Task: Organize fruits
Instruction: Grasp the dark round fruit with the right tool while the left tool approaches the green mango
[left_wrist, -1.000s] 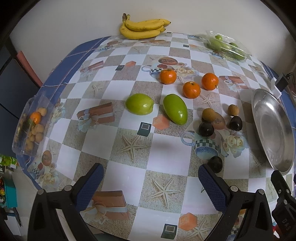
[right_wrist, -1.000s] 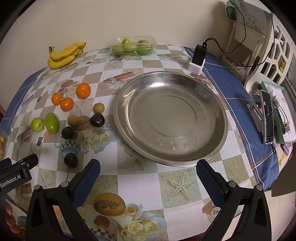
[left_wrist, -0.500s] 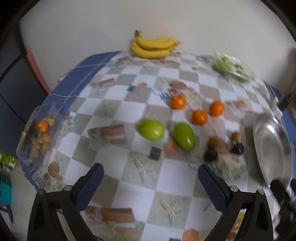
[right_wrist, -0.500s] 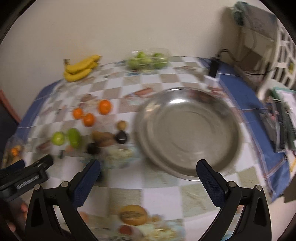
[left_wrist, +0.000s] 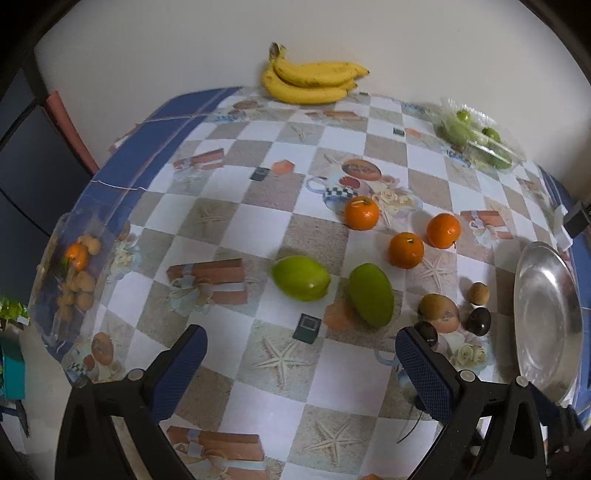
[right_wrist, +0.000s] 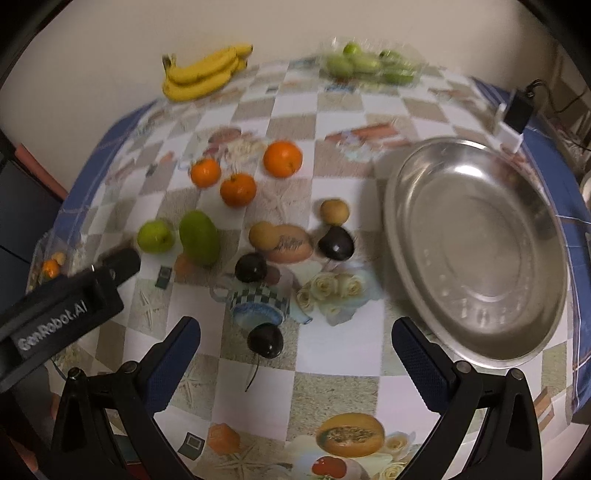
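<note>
While both claws are hanging wide apart over the table (left_wrist: 332, 387), the left claw (left_wrist: 301, 363) is facing mangoes (left_wrist: 370, 294) at 12 o'clock, right claw (right_wrist: 295, 350) near the dark fruit (right_wrist: 265, 340).

Plain cream wall (left_wrist: 184, 44), table (left_wrist: 258, 206) in checkered blue-edged cloth

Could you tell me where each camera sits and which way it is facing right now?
Left wrist: sits on the left claw, above the table's near left part, facing the wall and the bananas; its own open blue fingers show, with the two green fruits beyond.
Right wrist: sits on the right claw, further right, facing the metal plate and a dark fruit; its open fingers and the left claw's black body show.
Shared: bananas, three oranges, green fruits, plate, bagged green fruit.
</note>
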